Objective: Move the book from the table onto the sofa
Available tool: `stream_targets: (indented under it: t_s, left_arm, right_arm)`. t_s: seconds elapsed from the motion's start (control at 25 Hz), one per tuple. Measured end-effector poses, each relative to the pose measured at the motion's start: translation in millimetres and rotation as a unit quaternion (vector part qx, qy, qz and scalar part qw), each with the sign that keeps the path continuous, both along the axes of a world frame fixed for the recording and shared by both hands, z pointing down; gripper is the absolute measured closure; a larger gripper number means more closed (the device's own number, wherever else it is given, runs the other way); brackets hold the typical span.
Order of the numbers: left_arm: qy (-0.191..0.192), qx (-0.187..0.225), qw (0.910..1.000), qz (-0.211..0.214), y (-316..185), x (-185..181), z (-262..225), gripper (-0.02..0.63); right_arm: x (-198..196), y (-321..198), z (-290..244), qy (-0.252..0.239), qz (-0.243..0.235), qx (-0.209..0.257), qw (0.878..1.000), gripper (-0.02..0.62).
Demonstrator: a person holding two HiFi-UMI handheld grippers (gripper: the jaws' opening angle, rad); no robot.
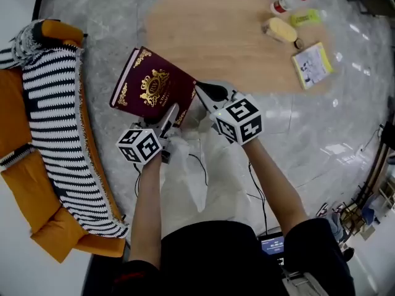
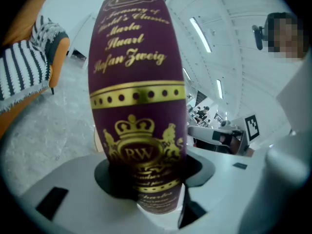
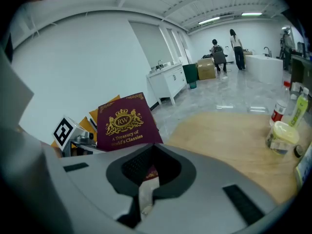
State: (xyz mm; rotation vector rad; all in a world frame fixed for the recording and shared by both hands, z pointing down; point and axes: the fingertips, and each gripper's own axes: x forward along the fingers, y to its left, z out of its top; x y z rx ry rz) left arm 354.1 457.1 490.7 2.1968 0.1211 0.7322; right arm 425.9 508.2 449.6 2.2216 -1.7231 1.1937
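The book is maroon with gold crests and hangs in the air between the wooden table and the orange sofa. My left gripper is shut on its lower edge. In the left gripper view the book stands upright and fills the frame between the jaws of the left gripper. My right gripper is shut on the book's right corner. In the right gripper view a thin corner of the book is pinched between the jaws of the right gripper.
A black-and-white striped blanket covers the sofa at the left. On the table's far right are a bottle, a yellow tub and a booklet. Two people stand far back in the room.
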Motion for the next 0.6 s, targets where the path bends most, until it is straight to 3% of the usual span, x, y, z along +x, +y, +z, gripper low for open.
stream_targets:
  t_s: [0.6]
  left_arm:
    - [0.100, 0.079, 0.9917, -0.018, -45.5, -4.9, -175.6, 0.374]
  right_arm:
    - [-3.7, -28.1, -169.3, 0.092, 0.013, 0.068, 0.993, 0.577]
